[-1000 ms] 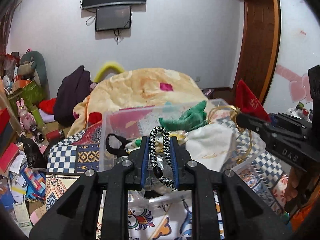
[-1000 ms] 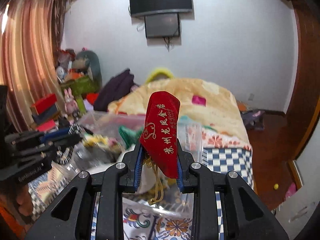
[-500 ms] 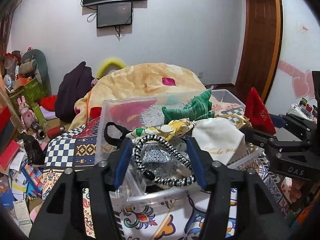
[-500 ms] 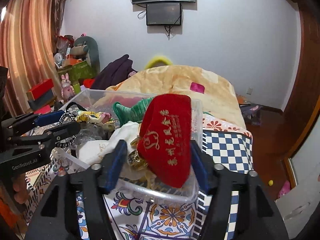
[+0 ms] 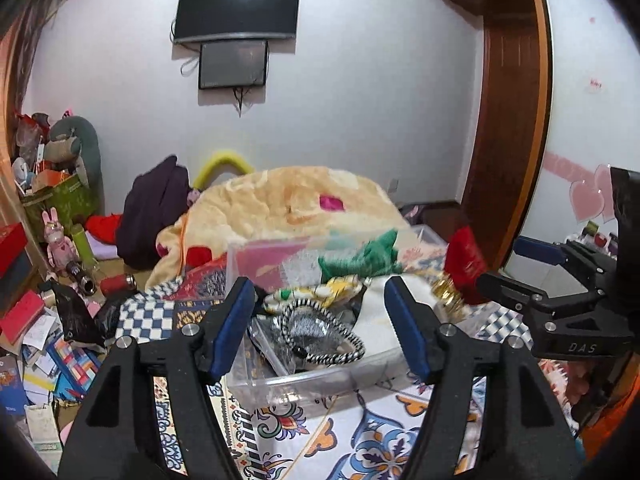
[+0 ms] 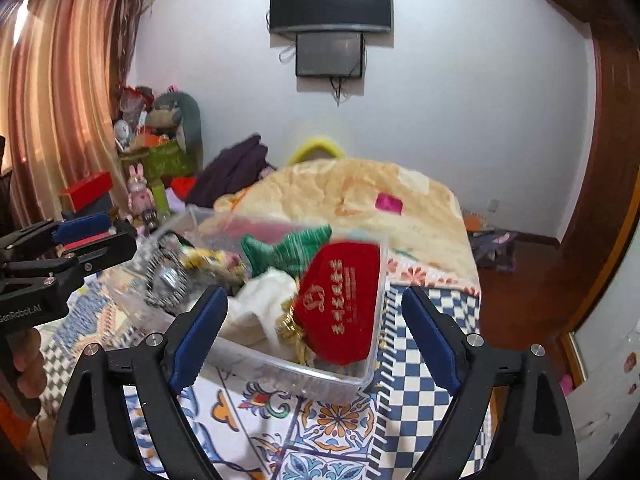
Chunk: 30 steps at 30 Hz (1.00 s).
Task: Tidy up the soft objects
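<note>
a: where are the soft things lying?

b: they are all sitting in the clear plastic storage bin [image 6: 362, 376] on the patterned bedspread [image 6: 332, 420]. the red velvet pouch with gold lettering [image 6: 340, 300] is leaning against the bin's right wall, with its gold tassel cord [image 6: 289, 326] trailing beside the cream white cloth [image 6: 260, 300]. the green knitted piece [image 6: 286, 250] is lying behind them.

a: and the black-and-white braided cord loop [image 5: 320, 338]?

b: it is resting on the crinkled silver bag [image 5: 310, 326] at the bin's left end, just inside the near wall.

a: what are the claws doing?

b: the left claw [image 5: 320, 334] is standing wide apart, nothing between its blue pads [image 5: 232, 328], hovering at the bin's near side. the right claw [image 6: 316, 334] is also spread wide and gripping nothing, with the red pouch lying between and beyond its fingers.

a: anything around?

b: a cream yellow blanket [image 6: 360, 196] is heaped behind the bin, and a dark wall-mounted television [image 6: 330, 2] is hanging above it.
</note>
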Available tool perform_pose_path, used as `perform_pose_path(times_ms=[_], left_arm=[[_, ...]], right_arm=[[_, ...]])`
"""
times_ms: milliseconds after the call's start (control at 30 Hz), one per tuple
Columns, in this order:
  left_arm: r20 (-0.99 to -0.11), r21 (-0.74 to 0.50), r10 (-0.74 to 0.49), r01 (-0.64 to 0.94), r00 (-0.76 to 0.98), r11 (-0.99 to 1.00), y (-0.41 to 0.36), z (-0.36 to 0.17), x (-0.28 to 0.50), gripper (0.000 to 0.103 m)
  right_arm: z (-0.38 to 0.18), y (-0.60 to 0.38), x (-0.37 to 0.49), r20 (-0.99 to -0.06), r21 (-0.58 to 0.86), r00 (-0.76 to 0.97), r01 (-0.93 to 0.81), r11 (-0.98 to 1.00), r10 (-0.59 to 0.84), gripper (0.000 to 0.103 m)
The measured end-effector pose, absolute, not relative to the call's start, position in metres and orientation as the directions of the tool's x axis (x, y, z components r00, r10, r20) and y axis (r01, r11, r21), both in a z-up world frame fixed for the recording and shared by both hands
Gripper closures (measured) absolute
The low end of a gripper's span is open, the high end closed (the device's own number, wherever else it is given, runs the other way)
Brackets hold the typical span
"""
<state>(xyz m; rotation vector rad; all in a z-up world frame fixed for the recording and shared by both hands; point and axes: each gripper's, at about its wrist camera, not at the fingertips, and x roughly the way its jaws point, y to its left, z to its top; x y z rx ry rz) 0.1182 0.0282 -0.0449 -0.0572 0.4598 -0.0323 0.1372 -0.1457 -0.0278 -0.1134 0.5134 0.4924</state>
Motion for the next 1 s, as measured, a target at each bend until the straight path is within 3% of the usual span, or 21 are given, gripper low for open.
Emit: perform_pose_path(times_ms=[133, 333, 533, 700, 1000], left_arm=[[-0.375, -0.075, -0.051, 0.025, 0.926, 0.997, 0.028, -0.019, 0.099, 0.036], [-0.256, -0.037, -0.023, 0.014, 0.967, 0.999, 0.022, 0.02, 0.064, 0.027], [-0.193, -0.016, -0.022, 0.019, 0.981, 1.0, 0.016, 0.043, 0.041, 0.018], [-0.155, -0.017, -0.023, 0.021, 0.988, 1.0, 0.014, 0.052, 0.028, 0.004], [-0.153, -0.02, -0.033, 0.031, 0.988, 0.999, 0.008, 0.054, 0.021, 0.0]], right_arm=[[0.0, -0.153, 0.118, -0.414, 0.032, 0.79, -0.484, 0.874, 0.453, 0.015], [0.042, -0.165, 0.087, -0.268, 0.058, 0.831, -0.492, 0.869, 0.488, 0.014], [0.065, -0.168, 0.065, -0.173, 0.07, 0.851, -0.492, 0.868, 0.496, 0.005], [0.068, -0.167, 0.054, -0.14, 0.055, 0.86, -0.488, 0.871, 0.491, 0.0], [0.066, -0.163, 0.048, -0.133, 0.046, 0.854, -0.501, 0.864, 0.503, 0.0]])
